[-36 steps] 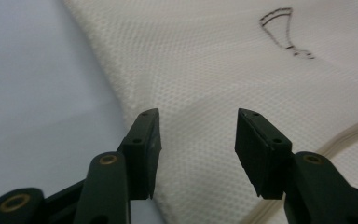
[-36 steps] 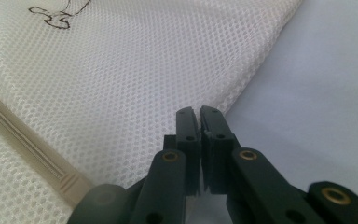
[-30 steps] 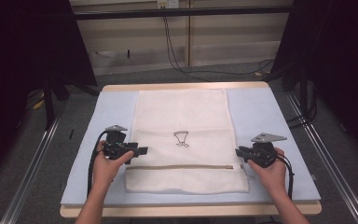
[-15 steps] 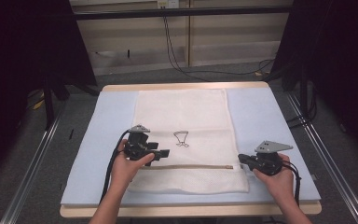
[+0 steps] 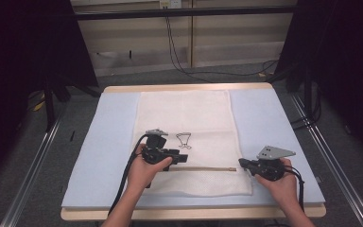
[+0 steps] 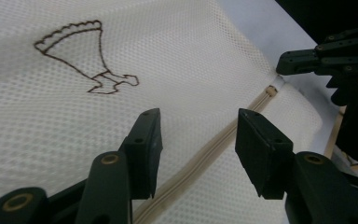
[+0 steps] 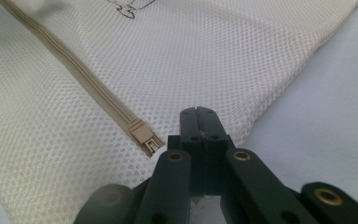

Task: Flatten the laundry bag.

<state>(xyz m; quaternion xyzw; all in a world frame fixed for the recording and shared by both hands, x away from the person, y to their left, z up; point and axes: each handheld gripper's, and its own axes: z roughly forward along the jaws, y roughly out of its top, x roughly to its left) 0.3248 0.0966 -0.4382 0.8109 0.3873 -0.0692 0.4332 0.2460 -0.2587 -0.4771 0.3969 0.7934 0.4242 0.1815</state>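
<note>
My left gripper [image 5: 177, 156] has slid inward since a second ago, from the bag's left edge to over the zip, just below the stitched motif [image 5: 184, 140]. Its jaws have just been closing but stand partly apart, nothing between the pads; the zip [image 6: 205, 154] runs under the gap. Left hand [image 5: 144, 171] wraps the body from behind, forearm angled in from below.

Right gripper [image 5: 242, 163] has barely shifted, at the bag's right edge. Jaws pressed together (on the bag's edge cloth, as far as I can tell), just beside the zip pull [image 7: 144, 135]. Right hand [image 5: 279, 182] cups it, wrist low.

Bag [image 5: 189, 111]: white open mesh, rectangular, lying flat mid-table on a pale blue mat [image 5: 104, 137]. Zip tape is beige and ribbed, the pull squarish. Motif is brown thread, a scalloped outline.
</note>
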